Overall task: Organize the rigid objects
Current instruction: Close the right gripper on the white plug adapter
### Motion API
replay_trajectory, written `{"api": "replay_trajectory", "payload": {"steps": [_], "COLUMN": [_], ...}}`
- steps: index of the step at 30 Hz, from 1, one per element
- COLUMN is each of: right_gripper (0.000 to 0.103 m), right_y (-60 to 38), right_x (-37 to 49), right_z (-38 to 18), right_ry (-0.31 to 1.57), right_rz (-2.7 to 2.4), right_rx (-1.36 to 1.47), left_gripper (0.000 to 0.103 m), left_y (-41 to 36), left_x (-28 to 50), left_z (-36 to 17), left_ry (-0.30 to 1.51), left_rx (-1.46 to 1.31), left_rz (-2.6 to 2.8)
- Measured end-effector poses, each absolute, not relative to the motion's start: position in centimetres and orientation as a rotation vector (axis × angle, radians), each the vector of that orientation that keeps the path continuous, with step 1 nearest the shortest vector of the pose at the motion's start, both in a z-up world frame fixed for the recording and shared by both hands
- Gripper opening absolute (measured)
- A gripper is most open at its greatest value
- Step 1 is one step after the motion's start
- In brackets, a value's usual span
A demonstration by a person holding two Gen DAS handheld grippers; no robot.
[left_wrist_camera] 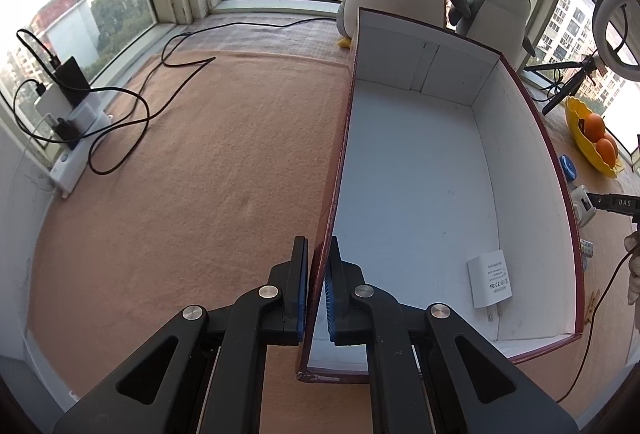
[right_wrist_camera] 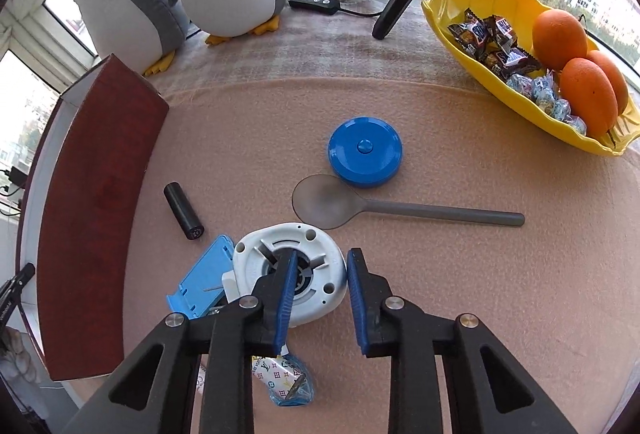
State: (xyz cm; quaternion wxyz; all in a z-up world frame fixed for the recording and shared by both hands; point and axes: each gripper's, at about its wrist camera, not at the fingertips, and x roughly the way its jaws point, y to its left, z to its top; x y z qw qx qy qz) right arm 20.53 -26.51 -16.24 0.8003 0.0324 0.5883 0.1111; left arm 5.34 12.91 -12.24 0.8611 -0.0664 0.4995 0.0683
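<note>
Left gripper [left_wrist_camera: 319, 292] clamped tight on the near left wall of the red box [left_wrist_camera: 532, 106], one blue pad outside, one inside; box interior is white and opens ahead and to the right of the claw. Inside, near the right wall and just right of the claw, lies a white power adapter [left_wrist_camera: 491, 279], prongs toward the camera; label shows an FC mark, the rest too small to read. Rest of the box floor is bare, plenty of room. Left of the claw is open tan cloth [left_wrist_camera: 200, 174], with a power strip [left_wrist_camera: 78, 146] and black cables far left at the window edge. Right gripper [right_wrist_camera: 320, 286] is narrowed around one side of a white round device [right_wrist_camera: 292, 270]: left finger sits in its centre recess, right finger just off the outer rim with a thin gap showing, so no firm grip visible. Blue plastic holder [right_wrist_camera: 204, 274] touches the device on the claw's left; black cylinder [right_wrist_camera: 183, 211] further left, near the box's red outer wall. Ahead of the claw: grey spoon [right_wrist_camera: 400, 208], bowl touching a blue round case [right_wrist_camera: 365, 152]. Under the claw, a small wrapped piece with an LV monogram print [right_wrist_camera: 280, 374]. Far right, yellow tray [right_wrist_camera: 440, 6] holding oranges and Snickers bars. Open cloth right of the claw.
</note>
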Motion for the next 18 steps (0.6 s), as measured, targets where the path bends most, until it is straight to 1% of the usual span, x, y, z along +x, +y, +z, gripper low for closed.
{"api": "replay_trajectory", "payload": {"steps": [12, 18], "right_gripper": [0.019, 0.018], "right_y": [-26.9, -26.2], "right_x": [19.8, 18.8], "right_z": [-15.6, -15.6], "right_ry": [1.222, 1.216], "right_rz": [0.254, 0.301], "right_rx": [0.064, 0.018], "left_gripper": [0.006, 0.006], "left_y": [12.9, 12.9], "left_x": [5.4, 5.4], "left_z": [-12.2, -12.2], "left_ry": [1.042, 1.042], "left_rx": [-0.143, -0.139], "left_rz": [0.151, 0.152]}}
